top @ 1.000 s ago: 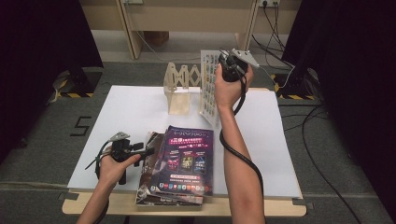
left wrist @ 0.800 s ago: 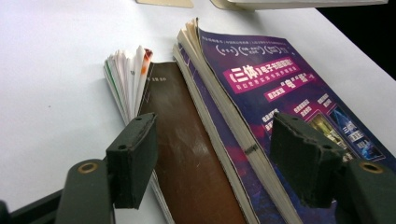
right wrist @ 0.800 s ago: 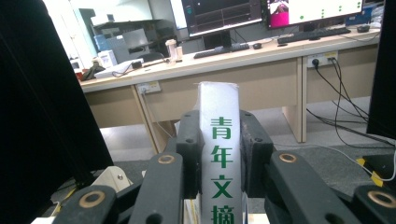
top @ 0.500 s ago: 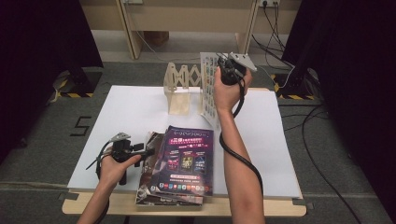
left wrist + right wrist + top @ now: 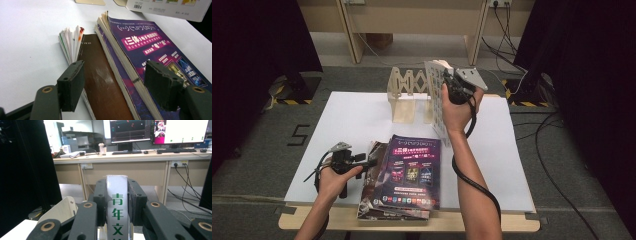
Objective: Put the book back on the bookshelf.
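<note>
My right gripper [image 5: 448, 85] is shut on the spine of a white book [image 5: 436, 102] and holds it upright beside the wooden rack [image 5: 406, 97]. In the right gripper view both pads [image 5: 100, 195] press the spine with green characters [image 5: 117, 225]; the jaws have just eased open slightly, with the book still between them. My left gripper [image 5: 366, 161] stands open at the left edge of the stack of magazines [image 5: 409, 172]. In the left gripper view its jaws straddle a brown cover [image 5: 100, 75] and the purple top magazine [image 5: 150, 42], touching neither.
The stack lies at the front of the white table [image 5: 352, 120], partly over its edge. A thin book with fanned pages [image 5: 71, 42] sticks out at the stack's left. Cables trail on the floor [image 5: 557, 150] at the right. Desks with monitors [image 5: 130, 130] stand beyond.
My right hand has sunk a little with the white book, staying beside the rack. The left hand and the stack have not moved.
</note>
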Demonstrator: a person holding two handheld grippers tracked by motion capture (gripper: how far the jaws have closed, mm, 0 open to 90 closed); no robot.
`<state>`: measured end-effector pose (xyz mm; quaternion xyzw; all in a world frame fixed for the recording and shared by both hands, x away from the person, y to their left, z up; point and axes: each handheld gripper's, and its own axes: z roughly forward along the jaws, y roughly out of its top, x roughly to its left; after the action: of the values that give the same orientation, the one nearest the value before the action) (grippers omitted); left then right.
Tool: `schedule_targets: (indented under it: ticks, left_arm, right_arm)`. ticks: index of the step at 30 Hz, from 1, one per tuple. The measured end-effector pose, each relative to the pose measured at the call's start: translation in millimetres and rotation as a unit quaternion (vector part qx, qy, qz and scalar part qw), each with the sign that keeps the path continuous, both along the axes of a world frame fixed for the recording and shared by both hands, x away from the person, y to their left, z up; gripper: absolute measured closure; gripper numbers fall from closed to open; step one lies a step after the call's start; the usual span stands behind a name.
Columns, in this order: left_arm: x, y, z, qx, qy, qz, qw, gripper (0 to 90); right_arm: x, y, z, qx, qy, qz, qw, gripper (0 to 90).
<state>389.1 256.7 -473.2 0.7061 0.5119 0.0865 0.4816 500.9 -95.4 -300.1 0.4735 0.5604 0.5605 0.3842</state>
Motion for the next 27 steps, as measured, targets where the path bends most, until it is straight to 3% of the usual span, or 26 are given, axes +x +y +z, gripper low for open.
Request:
schedule_targets:
  ticks: [9, 17, 27]
  left_arm:
    - [-0.6, -0.6, 0.5, -0.001, -0.001, 0.0, 1.0, 31.9]
    - [-1.0, -0.4, 0.9, 0.0, -0.003, 0.0, 1.0, 31.9]
    - [-1.1, -0.8, 0.9, -0.001, -0.002, -0.001, 1.0, 31.9]
  right_arm:
    - [-18.1, -9.6, -4.7, -0.001, 0.004, 0.008, 1.0, 72.4]
    - [-29.8, -22.0, -8.1, 0.015, 0.013, 0.029, 0.9994, 71.5]
    - [-46.2, -27.8, -13.2, 0.003, 0.017, 0.03, 0.9994, 70.8]
